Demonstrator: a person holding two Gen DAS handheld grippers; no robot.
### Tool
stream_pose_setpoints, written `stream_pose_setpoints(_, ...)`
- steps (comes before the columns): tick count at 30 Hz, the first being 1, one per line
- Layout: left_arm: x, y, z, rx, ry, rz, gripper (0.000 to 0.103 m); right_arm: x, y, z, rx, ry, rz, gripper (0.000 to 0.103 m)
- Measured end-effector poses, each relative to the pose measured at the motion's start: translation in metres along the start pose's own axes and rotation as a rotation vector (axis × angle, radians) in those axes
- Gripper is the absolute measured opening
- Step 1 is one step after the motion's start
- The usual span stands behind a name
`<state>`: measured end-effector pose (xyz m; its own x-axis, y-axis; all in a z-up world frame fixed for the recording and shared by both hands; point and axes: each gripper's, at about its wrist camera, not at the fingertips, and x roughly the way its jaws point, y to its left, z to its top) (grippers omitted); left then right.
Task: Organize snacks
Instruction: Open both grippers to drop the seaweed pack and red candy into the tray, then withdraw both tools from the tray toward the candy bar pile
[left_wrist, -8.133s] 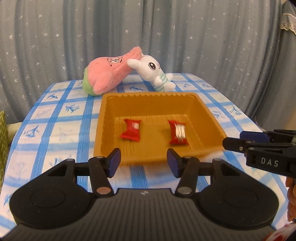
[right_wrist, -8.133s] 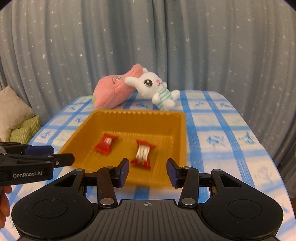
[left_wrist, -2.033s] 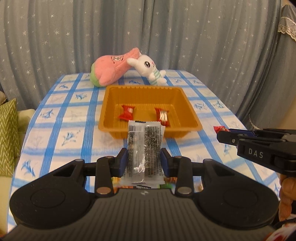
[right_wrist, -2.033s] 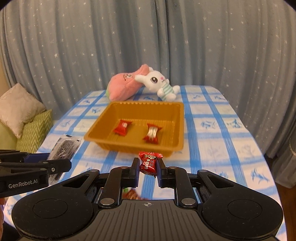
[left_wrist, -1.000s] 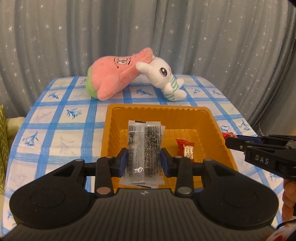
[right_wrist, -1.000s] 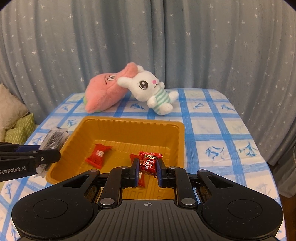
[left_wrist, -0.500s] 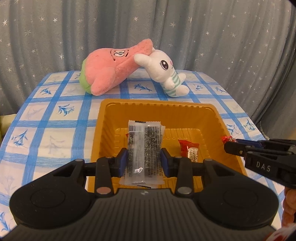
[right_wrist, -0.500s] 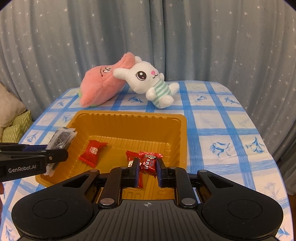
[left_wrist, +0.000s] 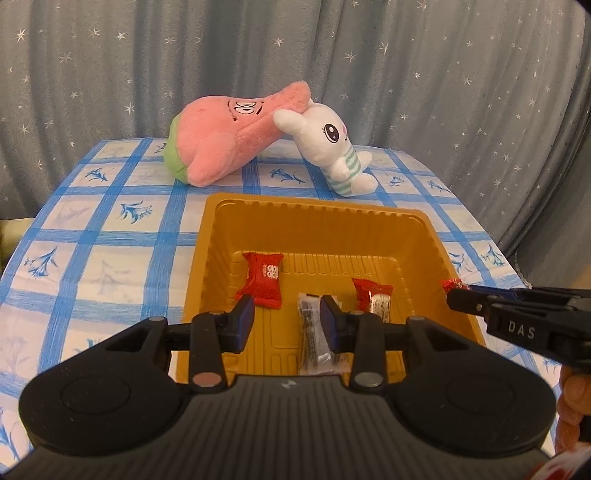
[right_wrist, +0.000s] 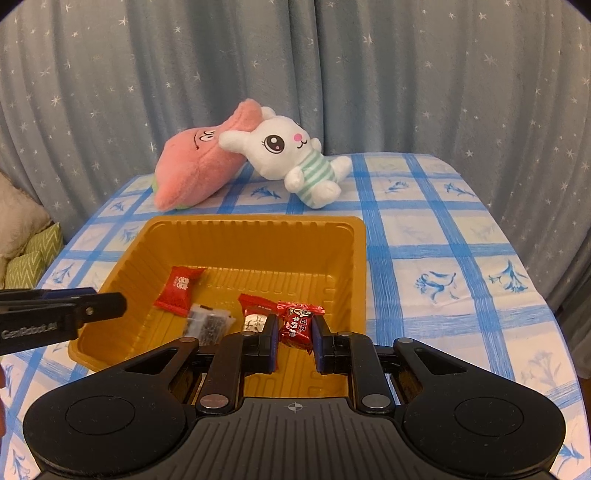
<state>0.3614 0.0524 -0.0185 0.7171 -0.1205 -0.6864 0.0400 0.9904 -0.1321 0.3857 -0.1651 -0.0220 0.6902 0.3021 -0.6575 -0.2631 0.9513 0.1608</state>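
Left tongs (left_wrist: 287, 317) now parted, the sesame bar packet (left_wrist: 313, 334) just dropped into the orange tray (left_wrist: 317, 214); right tongs (right_wrist: 294, 341) still clamped on a red candy (right_wrist: 298, 326), poised above the tray, next for release.

clear snack packet (left_wrist: 312, 334) partly behind left tongs (left_wrist: 287, 318)

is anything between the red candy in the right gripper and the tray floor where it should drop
Nothing visible blocks it. The right gripper holds the red candy over the near right part of the orange tray. The red-and-white candy and the clear seaweed packet lie just left of it, so it might land against them.
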Motion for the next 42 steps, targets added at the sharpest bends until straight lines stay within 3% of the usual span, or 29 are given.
stream_pose_setpoints(5, -0.009, 0.000, -0.005, 0.000, -0.008, -0.002, 0.035, 0.000, -0.001, 0.002, 0.018, -0.006, 0.023, 0.019)
stream_pose_setpoints(8, -0.015, 0.001, -0.009, -0.003, -0.014, -0.001, 0.035, 0.001, -0.006, 0.005, 0.067, -0.013, 0.080, 0.021)
stream_pose_setpoints(9, -0.018, 0.001, -0.011, -0.002, -0.014, 0.002, 0.035, 0.001, -0.008, 0.006, 0.083, -0.011, 0.088, 0.025)
stream_pose_setpoints(11, -0.025, 0.002, -0.015, 0.001, -0.016, 0.007, 0.035, -0.003, -0.013, 0.006, 0.109, -0.021, 0.086, 0.047)
stream_pose_setpoints(12, -0.028, 0.002, -0.017, -0.002, -0.016, 0.007, 0.035, -0.007, -0.014, 0.005, 0.117, -0.027, 0.084, 0.049)
stream_pose_setpoints(24, -0.091, -0.004, -0.057, -0.026, -0.027, 0.024, 0.040, -0.071, -0.027, -0.038, 0.178, -0.019, 0.044, 0.050)
stream_pose_setpoints(42, -0.187, -0.024, -0.127, -0.048, -0.040, 0.031, 0.053, -0.198, -0.001, -0.112, 0.146, -0.068, 0.002, 0.050)
